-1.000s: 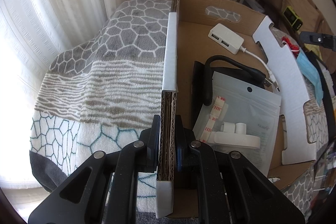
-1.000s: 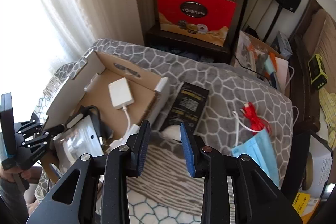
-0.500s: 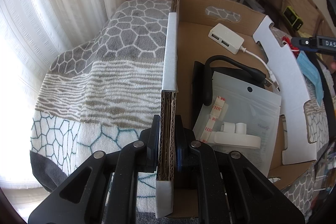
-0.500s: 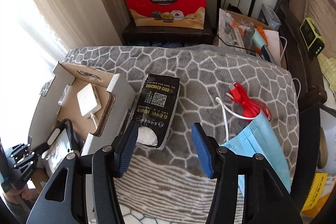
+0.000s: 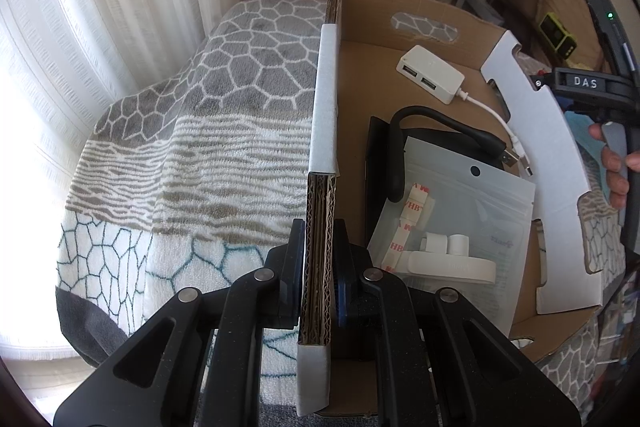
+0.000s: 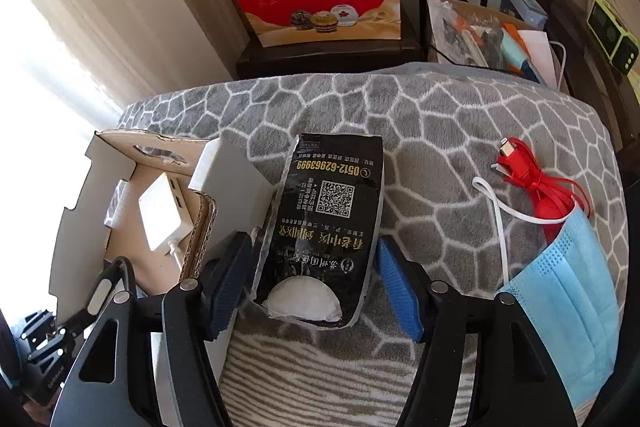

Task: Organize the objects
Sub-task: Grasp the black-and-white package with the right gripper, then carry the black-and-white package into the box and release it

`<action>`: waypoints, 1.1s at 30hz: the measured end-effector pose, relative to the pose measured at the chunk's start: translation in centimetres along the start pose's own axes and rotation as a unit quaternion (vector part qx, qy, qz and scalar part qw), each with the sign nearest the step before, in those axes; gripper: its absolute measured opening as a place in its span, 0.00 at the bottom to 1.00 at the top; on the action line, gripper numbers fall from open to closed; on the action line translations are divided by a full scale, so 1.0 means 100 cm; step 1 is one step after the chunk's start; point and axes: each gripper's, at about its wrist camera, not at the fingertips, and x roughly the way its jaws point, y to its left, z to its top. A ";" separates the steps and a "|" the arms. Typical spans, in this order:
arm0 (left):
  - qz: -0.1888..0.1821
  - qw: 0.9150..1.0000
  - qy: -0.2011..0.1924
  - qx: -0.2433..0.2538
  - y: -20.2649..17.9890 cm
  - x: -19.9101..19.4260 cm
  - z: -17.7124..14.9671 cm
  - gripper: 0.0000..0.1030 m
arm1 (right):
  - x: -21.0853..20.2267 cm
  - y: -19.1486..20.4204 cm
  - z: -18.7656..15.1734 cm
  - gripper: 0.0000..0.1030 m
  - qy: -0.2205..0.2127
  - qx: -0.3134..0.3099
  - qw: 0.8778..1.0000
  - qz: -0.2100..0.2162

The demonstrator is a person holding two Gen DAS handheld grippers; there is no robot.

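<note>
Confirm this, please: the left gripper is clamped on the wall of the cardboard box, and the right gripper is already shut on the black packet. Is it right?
Not quite. The left gripper is indeed clamped on the cardboard box wall, but the right gripper is open: in the right wrist view its fingers stand on either side of the black packet, not pressing it.

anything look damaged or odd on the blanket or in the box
The black printed packet on the grey patterned blanket is torn open at its near end, with white contents showing. The open right gripper straddles it. The cardboard box looks orderly.
</note>
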 end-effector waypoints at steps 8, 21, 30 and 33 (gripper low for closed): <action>-0.002 1.000 0.000 -0.001 0.001 0.000 0.000 0.10 | 0.000 -0.010 0.001 0.41 0.007 0.014 1.000 0.011; -0.002 1.000 -0.001 -0.002 0.001 0.000 0.000 0.10 | -0.027 -0.015 0.001 0.14 -0.006 0.011 1.000 0.007; -0.003 1.000 -0.001 -0.003 0.001 0.000 0.000 0.10 | -0.073 -0.015 0.013 0.14 -0.049 0.023 0.998 0.029; -0.004 1.000 -0.001 -0.003 0.001 0.000 0.000 0.10 | -0.090 -0.004 0.018 0.14 -0.063 0.014 0.997 0.041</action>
